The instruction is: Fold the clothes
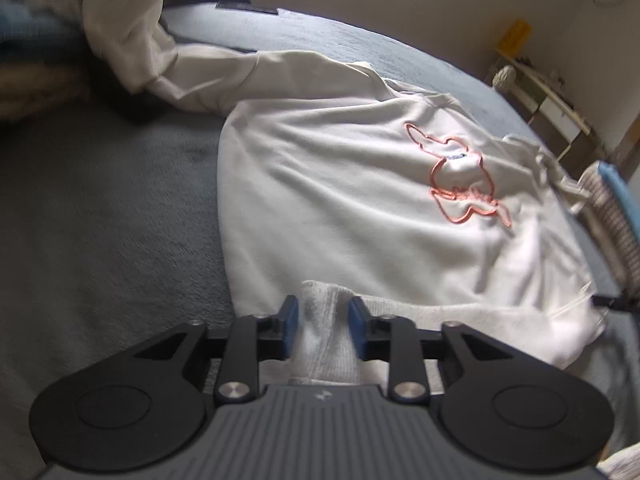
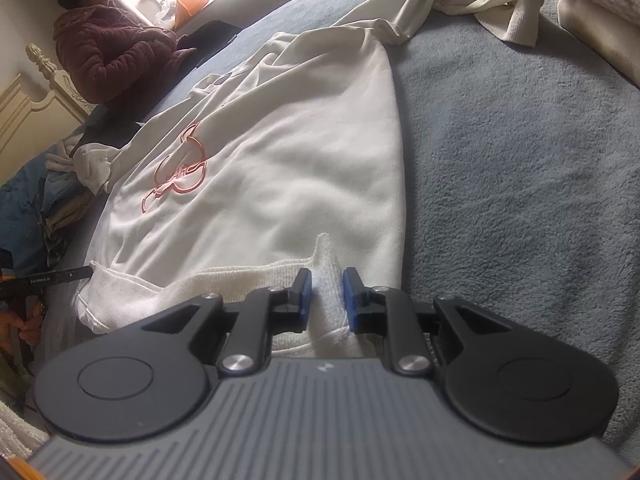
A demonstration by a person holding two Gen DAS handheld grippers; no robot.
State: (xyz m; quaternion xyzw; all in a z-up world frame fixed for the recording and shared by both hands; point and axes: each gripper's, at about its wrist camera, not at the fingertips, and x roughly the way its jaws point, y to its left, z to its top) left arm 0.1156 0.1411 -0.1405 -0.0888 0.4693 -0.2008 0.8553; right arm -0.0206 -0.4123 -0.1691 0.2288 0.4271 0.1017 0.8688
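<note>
1. A cream-white long-sleeved sweatshirt with a coral-pink outline drawing on the chest (image 1: pixel 360 184) lies spread front-up on a grey-blue fleecy bed cover (image 1: pixel 100 240). Its ribbed hem (image 1: pixel 460 316) is the edge nearest both cameras.

2. In the left wrist view, one long sleeve (image 1: pixel 152 64) trails away toward 11 o'clock, rumpled at its far end. In the right wrist view the other sleeve (image 2: pixel 480 4) runs off toward 1 o'clock, also bunched.

3. The left gripper (image 1: pixel 323 330) has a raised fold of the ribbed hem between its blue pads. The cloth fills the gap and appears pinched, though the picture is slightly blurred.

4. The right gripper (image 2: pixel 327 300) sits at the hem's other end, near the corner of the garment. Its jaws are narrowly set and clamped on a peak of the ribbed fabric.

5. Judged from this, the step in hand is taking hold of the bottom edge at two points, before the first fold. The sweatshirt is not yet folded.

6. The next move likely calls for lifting both hem points together and carrying them toward the neckline at 12 o'clock. The sleeves probably need tucking in first or afterwards.

7. Further out, a person in a dark red quilted jacket (image 2: pixel 116 52) sits at 10 o'clock in the right wrist view, beside a cream carved bed frame (image 2: pixel 36 92).

8. A pile of other clothes (image 2: pixel 36 208) lies at 9 o'clock, off the sweatshirt's far side.
</note>
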